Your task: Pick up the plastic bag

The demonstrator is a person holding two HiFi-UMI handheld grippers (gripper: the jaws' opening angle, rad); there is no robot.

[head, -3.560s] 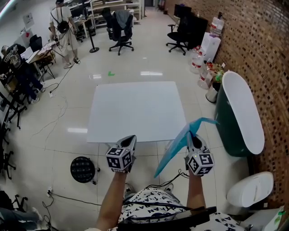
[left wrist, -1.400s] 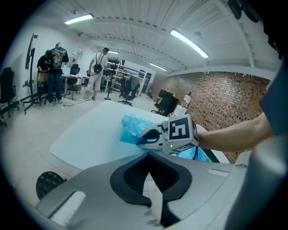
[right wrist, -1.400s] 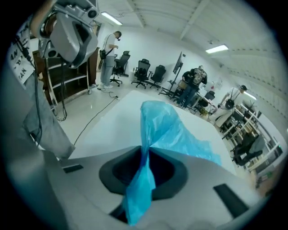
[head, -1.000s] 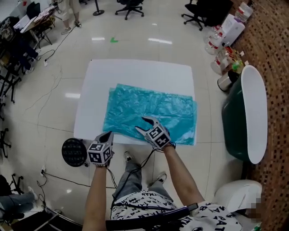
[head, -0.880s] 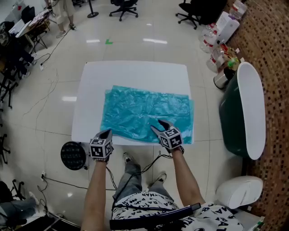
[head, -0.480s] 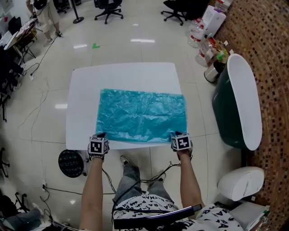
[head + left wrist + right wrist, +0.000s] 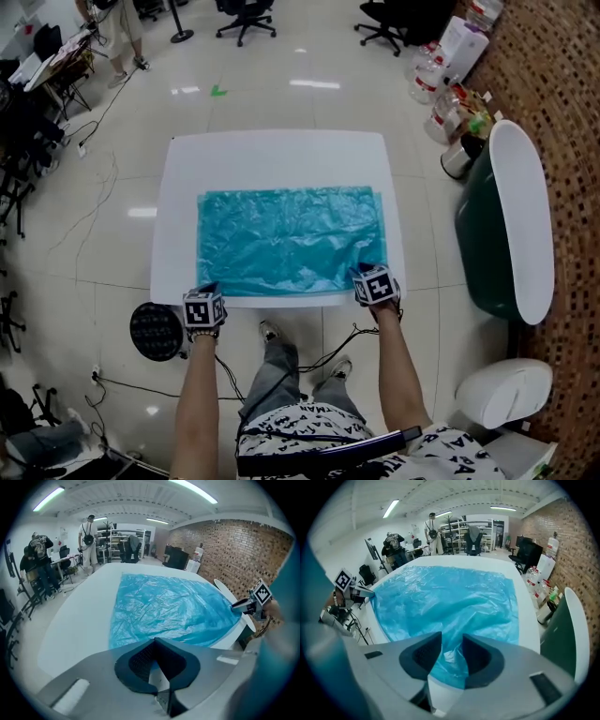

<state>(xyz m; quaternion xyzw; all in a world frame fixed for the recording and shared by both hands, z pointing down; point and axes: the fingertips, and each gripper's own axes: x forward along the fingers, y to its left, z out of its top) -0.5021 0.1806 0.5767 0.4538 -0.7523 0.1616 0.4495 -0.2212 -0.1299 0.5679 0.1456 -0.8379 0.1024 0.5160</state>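
Note:
A blue plastic bag (image 7: 291, 239) lies spread flat on the white table (image 7: 272, 155), its long side towards me. My left gripper (image 7: 208, 291) is at the bag's near left corner. In the left gripper view its jaws (image 7: 155, 640) stand closed together, with a sliver of blue film pinched between them. My right gripper (image 7: 361, 274) is at the near right corner. In the right gripper view it (image 7: 451, 641) is shut on a bunched fold of the bag (image 7: 445, 597). Each gripper shows at the edge of the other's view.
A dark green bin with a white lid (image 7: 506, 225) stands right of the table, with a white bin (image 7: 511, 394) nearer me. A black round stool (image 7: 155, 330) and floor cables are at the near left. Chairs, bottles (image 7: 459, 47) and people stand farther off.
The right gripper moved from the bag's middle to its near right corner and closed on it. The left gripper came up to the near left corner. The bag now lies flatter and squarer.

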